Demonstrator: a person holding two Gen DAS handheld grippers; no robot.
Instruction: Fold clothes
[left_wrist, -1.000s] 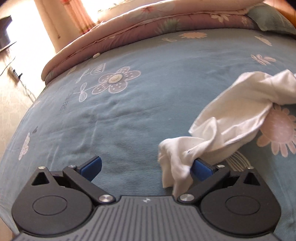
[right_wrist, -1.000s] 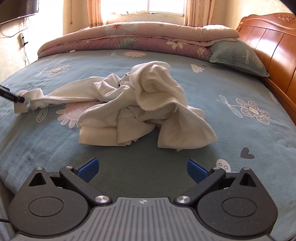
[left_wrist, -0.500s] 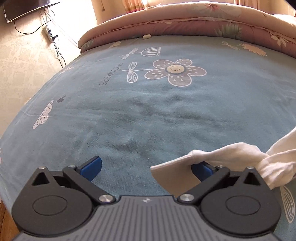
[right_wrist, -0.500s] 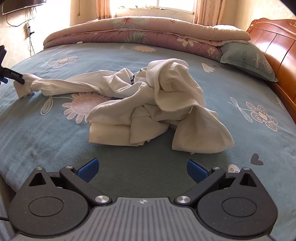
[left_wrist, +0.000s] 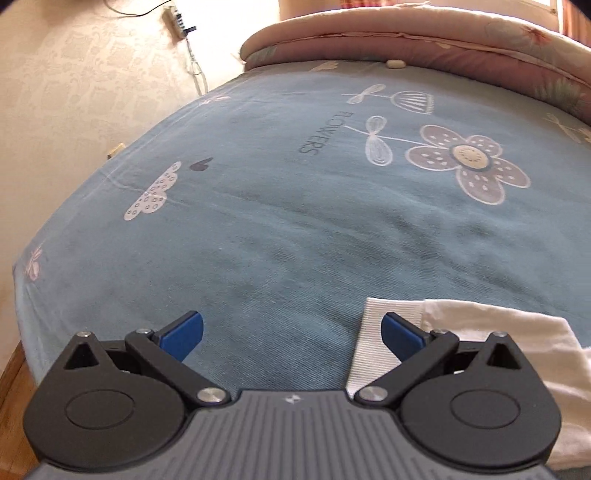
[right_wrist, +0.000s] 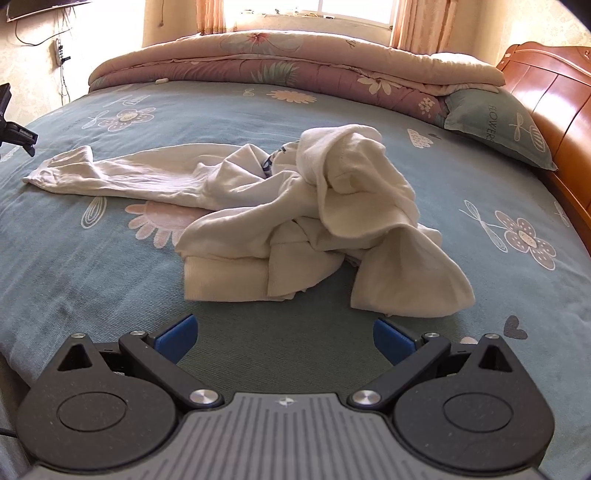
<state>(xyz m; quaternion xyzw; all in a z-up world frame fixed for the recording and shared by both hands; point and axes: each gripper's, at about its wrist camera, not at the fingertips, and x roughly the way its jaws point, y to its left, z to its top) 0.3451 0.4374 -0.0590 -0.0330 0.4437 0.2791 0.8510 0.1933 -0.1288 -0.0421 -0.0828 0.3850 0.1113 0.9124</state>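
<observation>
The left hand-held gripper (left_wrist: 291, 332), jaws spread, has let go of the white sweatshirt's cuff (left_wrist: 384, 339); the sleeve now lies stretched out on the bed (right_wrist: 92, 266), ready for flattening.

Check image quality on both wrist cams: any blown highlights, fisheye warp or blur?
Right wrist: window blown out, backlighting the quilt; white garment well exposed, sharp; bedsheet bows strongly toward the edges. Left wrist: wall washed out, sheet curves like a dome, the ribbed cuff by the left gripper stays crisp; dark vignette in the top right corner.
</observation>
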